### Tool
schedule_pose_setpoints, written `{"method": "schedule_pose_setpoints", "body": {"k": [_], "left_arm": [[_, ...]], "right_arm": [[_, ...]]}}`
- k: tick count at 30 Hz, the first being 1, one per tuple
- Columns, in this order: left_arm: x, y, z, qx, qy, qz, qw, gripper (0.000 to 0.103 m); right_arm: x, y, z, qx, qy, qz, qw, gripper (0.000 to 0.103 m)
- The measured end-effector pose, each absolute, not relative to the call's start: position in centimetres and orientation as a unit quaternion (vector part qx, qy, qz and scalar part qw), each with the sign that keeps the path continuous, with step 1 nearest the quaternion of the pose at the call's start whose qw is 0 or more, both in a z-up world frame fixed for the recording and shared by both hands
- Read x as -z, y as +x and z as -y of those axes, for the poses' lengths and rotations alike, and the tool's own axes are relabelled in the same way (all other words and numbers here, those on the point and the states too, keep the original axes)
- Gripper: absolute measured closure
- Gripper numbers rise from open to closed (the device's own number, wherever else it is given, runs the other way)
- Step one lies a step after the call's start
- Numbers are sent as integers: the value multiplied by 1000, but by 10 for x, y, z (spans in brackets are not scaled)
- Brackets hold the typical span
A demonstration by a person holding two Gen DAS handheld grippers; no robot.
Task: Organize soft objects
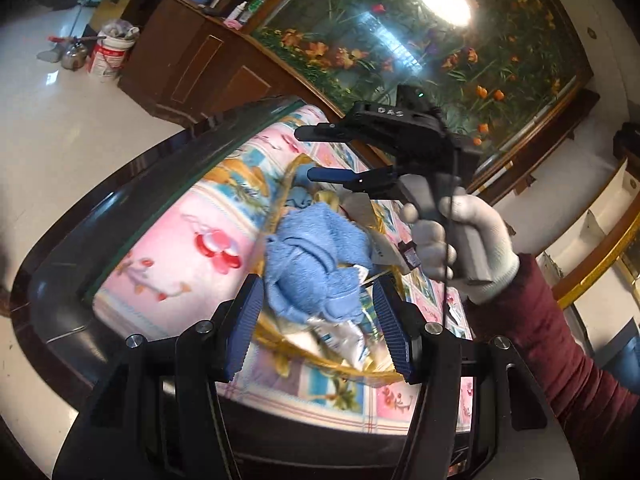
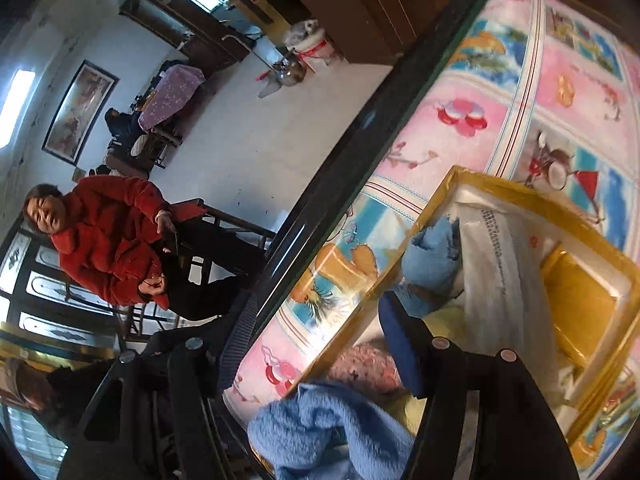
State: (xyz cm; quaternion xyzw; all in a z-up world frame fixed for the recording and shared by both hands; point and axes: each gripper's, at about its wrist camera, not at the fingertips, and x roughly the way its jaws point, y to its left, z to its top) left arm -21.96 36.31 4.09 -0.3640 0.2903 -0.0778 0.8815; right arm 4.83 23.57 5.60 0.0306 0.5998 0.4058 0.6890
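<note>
A crumpled light-blue towel (image 1: 312,256) lies in a gold-rimmed tray (image 1: 280,336) on the patterned pink cloth of the table. My left gripper (image 1: 318,328) is open, its blue pads on either side of the towel's near end, just above it. My right gripper (image 1: 310,152) hangs above the tray's far side, held by a gloved hand, jaws apart and empty. In the right wrist view, the right gripper (image 2: 316,344) is open over the tray (image 2: 440,204). The blue towel (image 2: 332,432) lies below it, and a smaller blue cloth (image 2: 432,256) lies further in.
White plastic packaging (image 2: 500,264) and a gold insert (image 2: 576,296) lie in the tray. The table has a dark glass edge (image 1: 160,184). A wooden cabinet (image 1: 192,60) and a bucket (image 1: 110,56) stand beyond. A person in red (image 2: 108,240) sits by the table.
</note>
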Motion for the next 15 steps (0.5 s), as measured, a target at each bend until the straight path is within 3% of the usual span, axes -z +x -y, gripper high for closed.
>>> {"method": "schedule_pose_setpoints", "body": {"k": [10, 15], "left_arm": [[-36, -225, -364, 65, -367, -301, 878, 46], [-44, -222, -344, 70, -341, -311, 884, 46]], "right_arm": [[-89, 40, -216, -390, 43, -534, 749, 40], [-124, -6, -143, -428, 61, -467, 771, 40]]}}
